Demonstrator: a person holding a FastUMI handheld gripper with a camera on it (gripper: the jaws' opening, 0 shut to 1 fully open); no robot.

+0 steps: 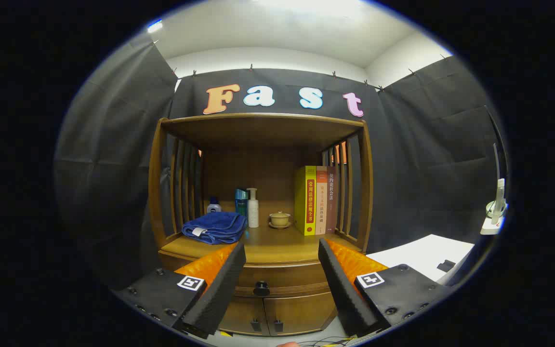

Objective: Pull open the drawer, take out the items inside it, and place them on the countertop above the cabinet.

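Approaching, I held the gripper with jaws wide and empty; beyond them the brown wooden drawer with its black knob was closed, everything left.

The cabinet is warm brown wood with a smooth, faintly glossy finish, and its countertop catches a soft sheen. The closed drawer carries a dark matt knob. A folded blue towel looks soft, napped cloth. The books have glossy spines. The gripper, spread wide, has matt black ribbed fingers backed by shiny orange plastic.
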